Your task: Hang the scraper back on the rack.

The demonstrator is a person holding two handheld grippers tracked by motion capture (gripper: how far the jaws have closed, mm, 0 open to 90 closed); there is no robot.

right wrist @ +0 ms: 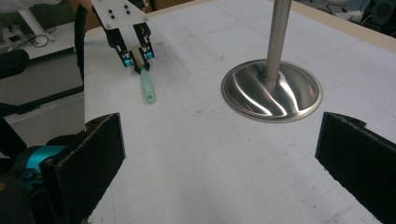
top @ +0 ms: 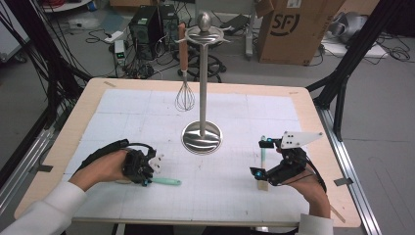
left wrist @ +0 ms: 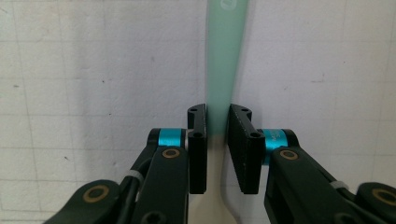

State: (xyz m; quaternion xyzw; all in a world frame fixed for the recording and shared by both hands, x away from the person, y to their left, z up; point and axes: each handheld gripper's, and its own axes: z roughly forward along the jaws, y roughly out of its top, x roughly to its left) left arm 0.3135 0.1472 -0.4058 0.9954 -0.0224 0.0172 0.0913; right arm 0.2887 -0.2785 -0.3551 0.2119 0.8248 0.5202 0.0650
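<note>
A utensil with a mint-green handle (left wrist: 223, 56) lies flat on the white gridded mat. My left gripper (left wrist: 217, 140) is shut on it where the handle meets its cream head. The high view shows this gripper (top: 147, 181) at the near left, with the green handle (top: 166, 181) sticking out to the right. From the right gripper view, the left gripper (right wrist: 137, 63) and handle (right wrist: 147, 88) are far off. My right gripper (right wrist: 219, 154) is open wide with only mat between its jaws. In the high view it (top: 262, 157) hovers over a second green-handled utensil (top: 263, 155) at the near right.
A steel utensil stand (top: 201, 139) with a round base rises mid-table; its base (right wrist: 272, 91) shines ahead of the right gripper. A whisk (top: 184, 98) with a wooden handle hangs from its top ring. Wooden table edges (top: 323, 147) frame the mat; boxes and cables lie beyond.
</note>
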